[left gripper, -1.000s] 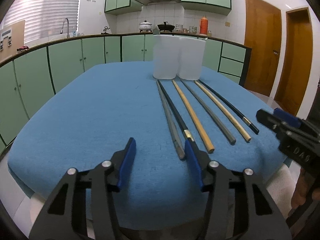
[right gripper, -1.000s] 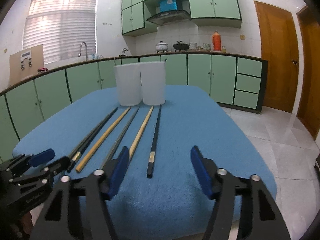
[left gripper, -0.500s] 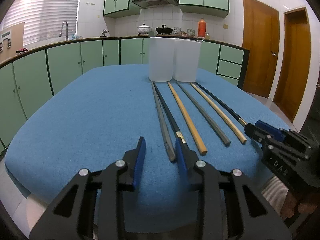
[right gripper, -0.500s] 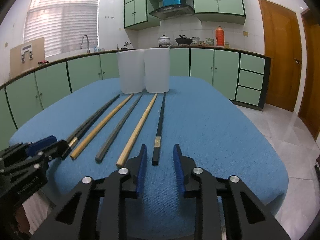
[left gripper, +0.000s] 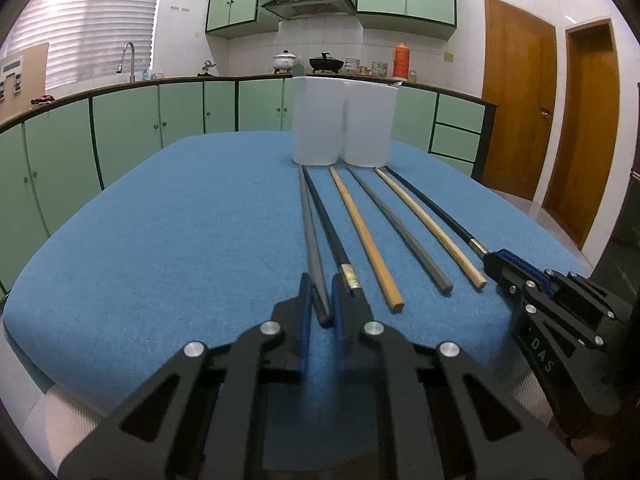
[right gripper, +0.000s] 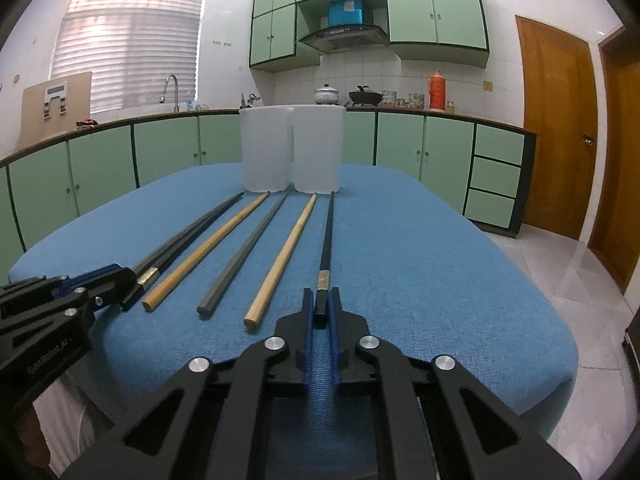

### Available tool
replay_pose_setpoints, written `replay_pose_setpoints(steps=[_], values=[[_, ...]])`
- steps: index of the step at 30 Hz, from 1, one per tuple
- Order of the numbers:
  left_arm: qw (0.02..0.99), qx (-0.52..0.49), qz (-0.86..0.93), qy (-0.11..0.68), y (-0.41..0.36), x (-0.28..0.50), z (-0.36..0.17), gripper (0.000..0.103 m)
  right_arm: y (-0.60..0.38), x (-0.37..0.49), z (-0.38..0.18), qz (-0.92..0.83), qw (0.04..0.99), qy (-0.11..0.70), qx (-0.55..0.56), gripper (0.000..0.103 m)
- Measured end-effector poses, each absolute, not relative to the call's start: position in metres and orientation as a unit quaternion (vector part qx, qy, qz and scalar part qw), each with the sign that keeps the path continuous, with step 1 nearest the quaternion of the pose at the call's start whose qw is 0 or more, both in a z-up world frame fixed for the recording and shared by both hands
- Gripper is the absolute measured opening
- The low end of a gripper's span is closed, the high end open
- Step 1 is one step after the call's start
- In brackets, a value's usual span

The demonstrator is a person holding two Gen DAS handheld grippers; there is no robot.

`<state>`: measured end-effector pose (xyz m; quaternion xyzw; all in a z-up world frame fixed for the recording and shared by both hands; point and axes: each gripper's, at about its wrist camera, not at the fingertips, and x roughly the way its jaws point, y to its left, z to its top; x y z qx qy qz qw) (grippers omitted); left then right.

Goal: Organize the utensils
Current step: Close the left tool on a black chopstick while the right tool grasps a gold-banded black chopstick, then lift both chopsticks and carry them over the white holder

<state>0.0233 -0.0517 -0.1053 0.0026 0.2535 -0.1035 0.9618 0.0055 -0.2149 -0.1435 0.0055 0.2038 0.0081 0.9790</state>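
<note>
Several chopsticks lie side by side on the blue table (left gripper: pixel 180 240), pointing at two white containers (left gripper: pixel 318 120) (left gripper: pixel 368 124). My left gripper (left gripper: pixel 319 288) is shut on the near end of the leftmost grey chopstick (left gripper: pixel 310 232), close beside a black one (left gripper: pixel 326 220). My right gripper (right gripper: pixel 319 300) is shut on the near end of the rightmost black chopstick (right gripper: pixel 326 240). Both held chopsticks still rest on the cloth. Between them lie a wooden chopstick (left gripper: pixel 360 232), a second grey one (left gripper: pixel 394 224) and another wooden one (left gripper: pixel 424 224). Each gripper shows in the other's view: right gripper (left gripper: pixel 496 264), left gripper (right gripper: pixel 120 280).
The containers (right gripper: pixel 266 148) (right gripper: pixel 318 148) stand touching at the table's far middle. Green kitchen cabinets (left gripper: pixel 120 128) ring the room behind, and wooden doors (left gripper: pixel 516 92) are at the right. The table's near edge lies just under both grippers.
Both grippers went from wide open to shut. The left closed on the grey chopstick's end and the right on the black chopstick's end. Both edged slightly forward.
</note>
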Motion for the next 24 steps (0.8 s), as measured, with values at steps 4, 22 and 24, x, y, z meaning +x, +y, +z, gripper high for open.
replay_pose_setpoints(steps=[4, 22, 24], values=[[0.961, -0.003, -0.107, 0.256, -0.050, 0.024, -0.104, 0.009, -0.219, 0.006, -0.140, 0.009, 0.978, 0.208, 0.012, 0.007], [0.982, -0.005, -0.099, 0.158, -0.030, 0.007, -0.032, 0.006, -0.240, -0.008, -0.072, 0.024, 0.989, 0.142, 0.035, 0.007], [0.985, -0.007, -0.102, 0.143, -0.029, 0.009, -0.018, 0.006, -0.243, -0.006, -0.057, 0.029, 0.991, 0.128, 0.035, 0.007]])
